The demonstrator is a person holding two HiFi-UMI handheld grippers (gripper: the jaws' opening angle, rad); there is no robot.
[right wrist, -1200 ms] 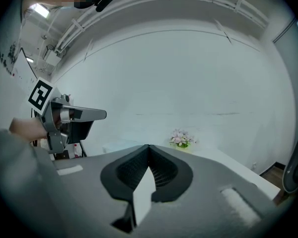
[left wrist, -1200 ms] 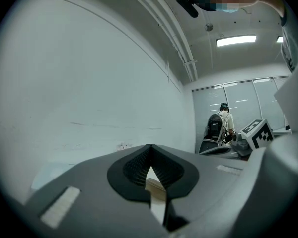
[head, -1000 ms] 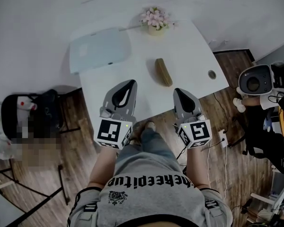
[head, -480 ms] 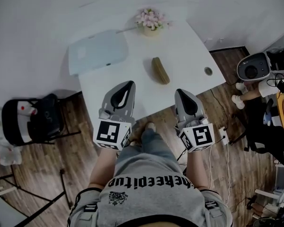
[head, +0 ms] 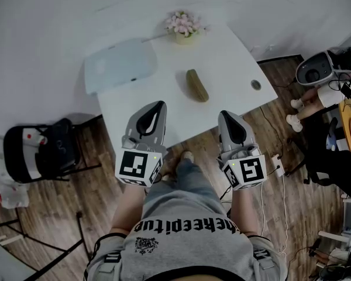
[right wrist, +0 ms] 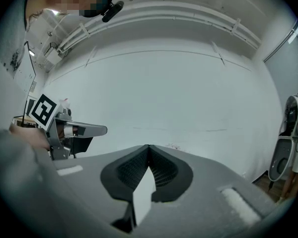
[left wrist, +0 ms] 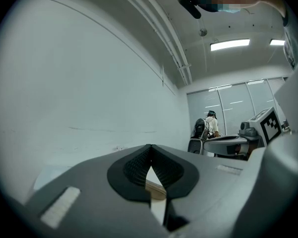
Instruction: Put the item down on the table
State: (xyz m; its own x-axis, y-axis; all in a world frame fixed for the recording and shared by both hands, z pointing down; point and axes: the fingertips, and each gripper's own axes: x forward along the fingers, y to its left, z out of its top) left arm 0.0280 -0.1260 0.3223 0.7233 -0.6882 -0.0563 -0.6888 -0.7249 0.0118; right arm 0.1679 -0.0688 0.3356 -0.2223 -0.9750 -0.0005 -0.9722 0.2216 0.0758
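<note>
An olive-brown oblong item (head: 197, 85) lies on the white table (head: 234, 75) in the head view, a little right of its middle. My left gripper (head: 159, 106) hovers over the table's near edge, jaws shut and empty. My right gripper (head: 224, 115) sits at the near right edge, also shut with nothing in it. Both are well short of the item. In the left gripper view the tips (left wrist: 150, 148) meet; in the right gripper view the tips (right wrist: 148, 148) meet too, against a bare white wall.
A pale blue tray (head: 120, 64) lies at the table's far left. A pot of pink flowers (head: 184, 26) stands at the far edge. A round grommet (head: 255, 85) marks the right side. A black chair (head: 38, 151) stands left on the wood floor; gear and a person's feet (head: 295, 111) at right.
The right gripper has drawn back a little toward me and to the right. The left gripper has hardly moved. The item stays on the table.
</note>
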